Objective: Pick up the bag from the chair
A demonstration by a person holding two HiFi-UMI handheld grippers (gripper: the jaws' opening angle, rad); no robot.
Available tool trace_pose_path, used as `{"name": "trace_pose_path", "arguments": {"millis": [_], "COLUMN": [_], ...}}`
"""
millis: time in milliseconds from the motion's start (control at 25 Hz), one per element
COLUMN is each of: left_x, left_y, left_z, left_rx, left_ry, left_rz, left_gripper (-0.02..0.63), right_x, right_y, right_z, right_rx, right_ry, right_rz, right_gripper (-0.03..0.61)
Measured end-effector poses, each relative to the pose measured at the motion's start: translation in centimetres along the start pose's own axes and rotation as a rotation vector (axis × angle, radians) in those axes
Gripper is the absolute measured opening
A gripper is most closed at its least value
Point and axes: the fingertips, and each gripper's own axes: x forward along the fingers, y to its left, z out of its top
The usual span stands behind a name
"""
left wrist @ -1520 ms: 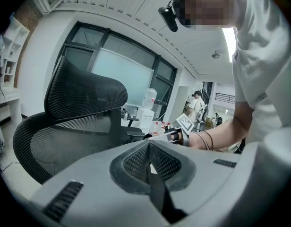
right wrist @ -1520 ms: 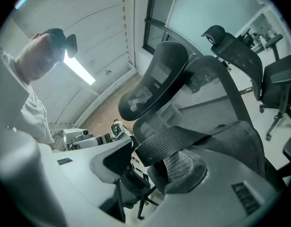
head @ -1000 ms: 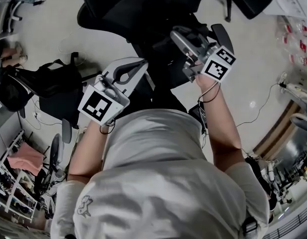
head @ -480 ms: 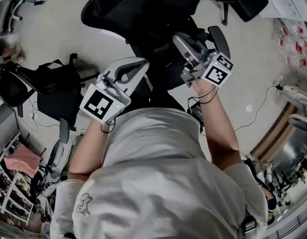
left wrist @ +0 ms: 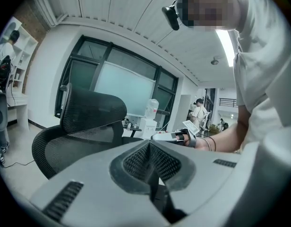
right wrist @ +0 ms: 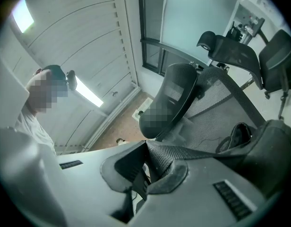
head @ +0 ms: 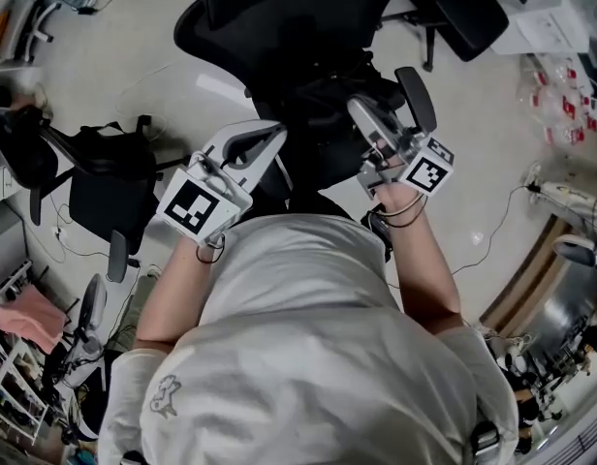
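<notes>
A black bag (head: pixel 313 100) lies on the seat of the black mesh office chair (head: pixel 279 13) in front of me. My right gripper (head: pixel 361 112) reaches over the seat's right side. In the right gripper view it is shut on the bag's grey mesh strap (right wrist: pixel 183 154), which runs off right to the dark bag body (right wrist: pixel 273 145). My left gripper (head: pixel 271 136) hovers at the seat's left edge. Its pads (left wrist: pixel 136 162) meet with nothing between them. The chair back (left wrist: pixel 89 112) and the right gripper (left wrist: pixel 170 136) show beyond it.
A black backpack (head: pixel 109 187) sits on the floor at left beside another chair base. A second office chair (head: pixel 463 3) stands at top right. Cables (head: pixel 502 226) trail over the pale floor at right. Shelving and a pink cloth (head: pixel 27 313) are at lower left.
The right gripper's jaws have closed on the strap and it has lifted, drawing back toward me. The left gripper has risen a little beside the seat.
</notes>
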Motion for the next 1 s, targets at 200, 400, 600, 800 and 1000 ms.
{"name": "trace_pose_path", "arguments": {"millis": [200, 400, 600, 800, 1000], "left_x": [-1.9, -3.4, -4.2, -4.3, -4.5], "left_y": [-0.9, -2.7, -4.4, -6.4, -9.1], "left_z": [1.3, 3.2, 4.8, 5.2, 4.3], "left_rx": [0.019, 0.038, 0.079, 0.102, 0.115], "left_ry": [-0.034, -0.088, -0.121, -0.126, -0.107], "left_rz": [0.044, 0.08, 0.098, 0.11, 0.117], "left_gripper": [0.012, 0.012, 0.012, 0.012, 0.012], "right_x": [-1.2, -2.2, -3.2, -4.9, -6.5], "right_y": [3.4, 6.4, 8.5, 9.9, 11.3], "right_z": [1.7, 1.9, 1.7, 1.5, 0.4], "right_rx": [-0.053, -0.082, -0.09, -0.071, -0.071], "right_ry": [0.001, 0.026, 0.047, 0.046, 0.066], "right_rz": [0.041, 0.044, 0.049, 0.066, 0.087], "right_gripper": [0.032, 0.032, 0.032, 0.032, 0.032]}}
